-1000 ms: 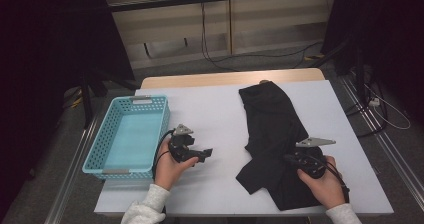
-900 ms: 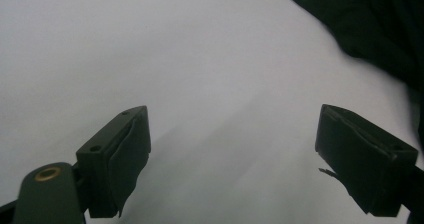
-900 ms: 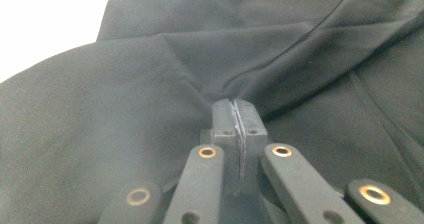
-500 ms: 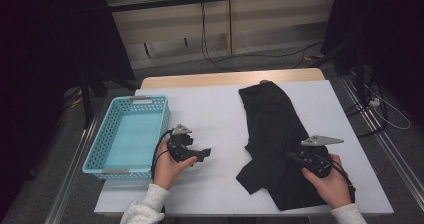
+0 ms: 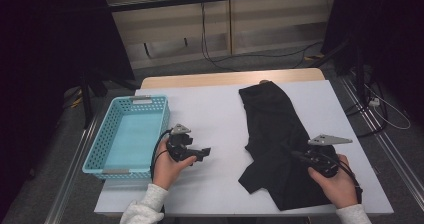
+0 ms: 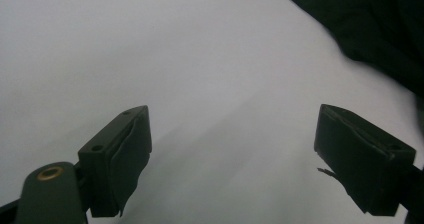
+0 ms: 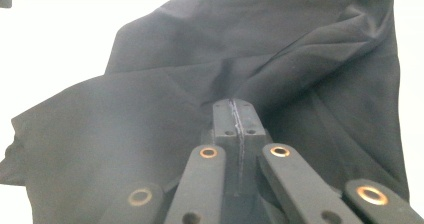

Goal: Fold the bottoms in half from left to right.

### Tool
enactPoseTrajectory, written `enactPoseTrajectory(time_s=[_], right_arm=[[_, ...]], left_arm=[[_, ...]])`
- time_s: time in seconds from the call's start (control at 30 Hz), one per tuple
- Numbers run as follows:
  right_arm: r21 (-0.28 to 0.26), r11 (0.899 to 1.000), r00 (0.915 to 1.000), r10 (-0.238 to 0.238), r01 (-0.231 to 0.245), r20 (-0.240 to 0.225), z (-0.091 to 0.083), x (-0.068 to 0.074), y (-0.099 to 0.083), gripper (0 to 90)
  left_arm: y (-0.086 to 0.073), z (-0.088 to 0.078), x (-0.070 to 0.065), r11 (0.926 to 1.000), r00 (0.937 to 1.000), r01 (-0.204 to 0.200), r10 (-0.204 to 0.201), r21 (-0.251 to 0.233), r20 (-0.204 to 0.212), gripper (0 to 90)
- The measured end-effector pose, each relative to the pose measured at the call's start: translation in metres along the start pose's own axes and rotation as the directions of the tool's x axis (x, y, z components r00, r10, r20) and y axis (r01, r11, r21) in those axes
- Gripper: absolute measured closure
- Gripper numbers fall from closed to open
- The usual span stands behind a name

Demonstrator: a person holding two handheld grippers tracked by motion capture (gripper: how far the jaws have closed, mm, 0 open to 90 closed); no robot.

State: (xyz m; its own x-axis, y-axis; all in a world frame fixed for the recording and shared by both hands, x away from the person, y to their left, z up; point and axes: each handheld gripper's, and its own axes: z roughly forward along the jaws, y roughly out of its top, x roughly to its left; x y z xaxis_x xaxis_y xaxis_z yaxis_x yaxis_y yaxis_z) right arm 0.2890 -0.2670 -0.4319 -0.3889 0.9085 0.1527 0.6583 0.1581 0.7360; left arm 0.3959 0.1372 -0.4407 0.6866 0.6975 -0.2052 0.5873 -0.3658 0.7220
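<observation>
right gripper — jaws pressed together, pinching a fold of the black garment | left gripper — jaws wide, nothing between, over the bare white table | garment spread on table's right half | blue basket far left

I see the black garment lying on the right half of the white bench; it is dark, matte cloth, spread mostly flat but rumpled; its far end reaches nearly to the bench's back edge and looks narrow and squared; it widens toward me into two uneven lobes, one jutting left at the near side, the other running to the near right corner; in my right claw view the cloth shows soft folds and creases, with a raised ridge running diagonally; what kind of garment it is, I cannot tell.
</observation>
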Motion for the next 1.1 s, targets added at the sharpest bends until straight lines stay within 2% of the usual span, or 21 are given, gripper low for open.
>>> enactPoseTrajectory(time_s=[0.2, 0.57, 0.67, 0.93, 1.1], right_arm=[[-0.010, 1.000, 0.9998, 0.017, -0.017, 0.009, -0.008, -0.007, -0.003, 90.0], [0.002, 0.999, 0.9984, 0.051, -0.051, 0.022, -0.016, -0.018, -0.012, 90.0], [0.003, 0.999, 0.9980, 0.051, -0.051, 0.037, -0.018, -0.022, -0.014, 90.0], [0.000, 0.995, 0.9935, 0.098, -0.098, 0.059, -0.027, -0.038, -0.019, 90.0], [0.024, 0.996, 0.9917, 0.088, -0.090, 0.094, -0.027, -0.046, -0.021, 90.0]], left_arm=[[0.000, -0.001, 0.000, 1.0000, 1.0000, 0.001, -0.001, 0.003, 0.001, 15.6], [0.000, -0.001, 0.001, 0.9999, 1.0000, 0.009, -0.009, -0.009, -0.003, 15.7], [0.000, -0.001, 0.001, 0.9999, 1.0000, 0.010, -0.010, -0.008, -0.002, 15.7], [0.001, -0.001, 0.001, 0.9999, 1.0000, 0.009, -0.009, -0.004, -0.001, 15.7], [0.001, -0.001, 0.001, 1.0000, 1.0000, 0.005, -0.005, -0.003, -0.004, 15.7]])
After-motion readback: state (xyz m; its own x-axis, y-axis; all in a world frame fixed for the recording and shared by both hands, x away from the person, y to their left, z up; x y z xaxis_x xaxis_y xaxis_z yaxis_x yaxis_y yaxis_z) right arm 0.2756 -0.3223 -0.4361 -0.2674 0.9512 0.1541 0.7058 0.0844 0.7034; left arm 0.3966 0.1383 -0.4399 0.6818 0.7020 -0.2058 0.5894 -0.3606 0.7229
